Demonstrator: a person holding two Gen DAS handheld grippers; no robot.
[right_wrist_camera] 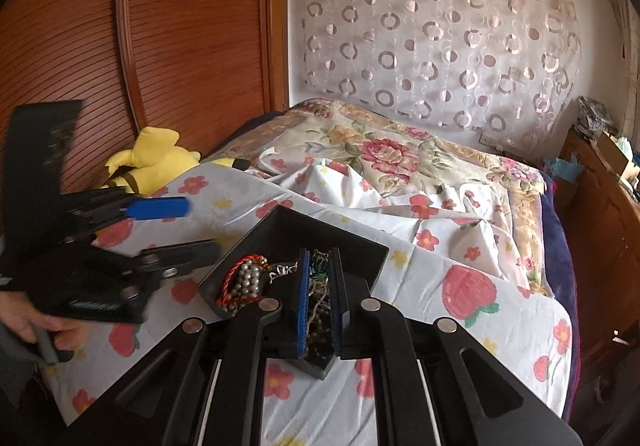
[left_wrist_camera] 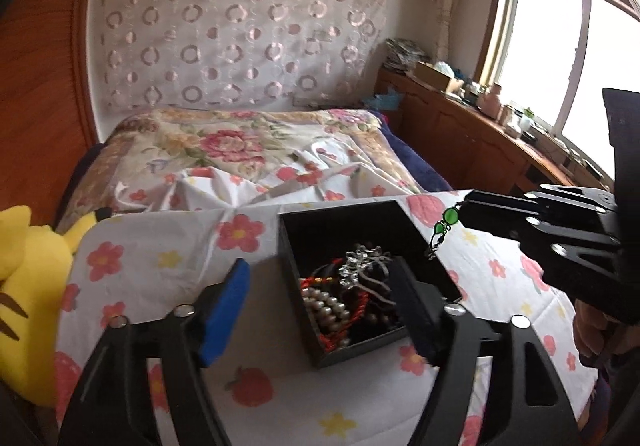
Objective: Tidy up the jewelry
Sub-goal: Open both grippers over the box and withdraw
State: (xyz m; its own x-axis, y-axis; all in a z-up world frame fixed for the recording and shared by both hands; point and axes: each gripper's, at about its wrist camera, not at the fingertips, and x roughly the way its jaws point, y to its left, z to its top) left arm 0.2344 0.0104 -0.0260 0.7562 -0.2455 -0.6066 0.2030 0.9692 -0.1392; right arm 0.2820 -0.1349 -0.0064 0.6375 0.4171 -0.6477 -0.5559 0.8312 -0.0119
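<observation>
the right gripper (right_wrist_camera: 318, 298) has its pads clenched on a thin chain piece with green stones, the green-stone necklace (left_wrist_camera: 444, 224); in the left wrist view it dangles from the tips at about 3 o'clock of the black jewelry box (left_wrist_camera: 304, 218), just above the box's far right rim. the left gripper (left_wrist_camera: 320, 310) stands released, jaws wide with nothing between them, the blue pad (left_wrist_camera: 226, 310) at 9 o'clock outside the box and the dark pad over its near right corner.

inside the box lie a pearl strand (left_wrist_camera: 320, 310), a red cord bracelet (left_wrist_camera: 324, 282) and a silver piece (left_wrist_camera: 362, 262), bunched toward 6 o'clock. the box rests on a white flowered sheet (left_wrist_camera: 160, 254) over the bed; a yellow plush toy (left_wrist_camera: 28, 278) sits at 9 o'clock, well apart.

the step in hand looks like lowering the necklace into the box. do it well by carrying the tips toward the free floor at 12 o'clock, letting the hanging end touch down first, then easing the pads apart low so the chain does not tangle with the pile or catch on the rim. the left gripper could steady the box wall.
</observation>
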